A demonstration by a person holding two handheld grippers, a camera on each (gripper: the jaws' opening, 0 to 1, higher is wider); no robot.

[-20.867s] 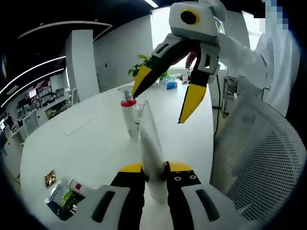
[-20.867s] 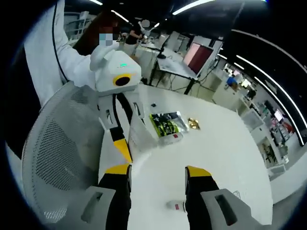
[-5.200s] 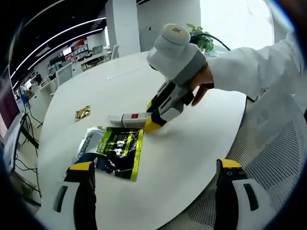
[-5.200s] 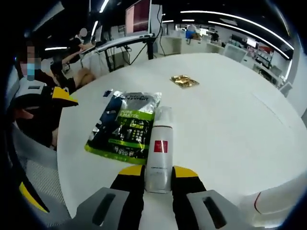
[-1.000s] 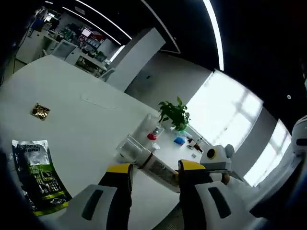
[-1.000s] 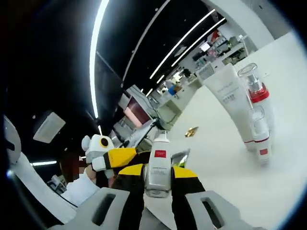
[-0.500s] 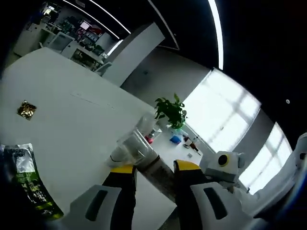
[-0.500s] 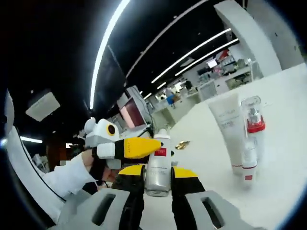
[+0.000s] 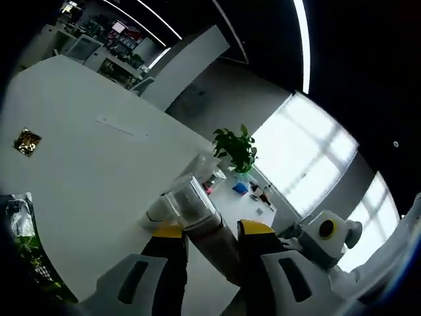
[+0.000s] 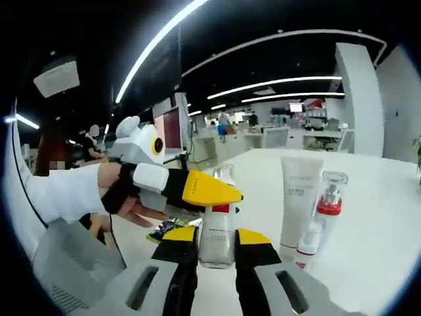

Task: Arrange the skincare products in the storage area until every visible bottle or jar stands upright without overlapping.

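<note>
- Bottle (image 10: 216,224) with the red label stands upright, clenched between my right gripper (image 10: 216,240) and, in the left gripper view, my left gripper (image 9: 205,232) too.
- Just right of it on the white table (image 10: 375,217) I see a white tube (image 10: 298,201), a red-collared pump bottle (image 10: 326,207) and a small bottle (image 10: 308,242), all upright.
- Farther off lie a green pouch (image 9: 23,247) and a gold packet (image 9: 26,141); a potted plant (image 9: 235,149) stands beyond.

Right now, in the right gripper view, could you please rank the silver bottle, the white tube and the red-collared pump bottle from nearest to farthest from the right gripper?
1. Silver bottle: clamped between the right gripper's jaws.
2. White tube: standing to the right.
3. Red-collared pump bottle: right of the tube, slightly beyond it.
</note>
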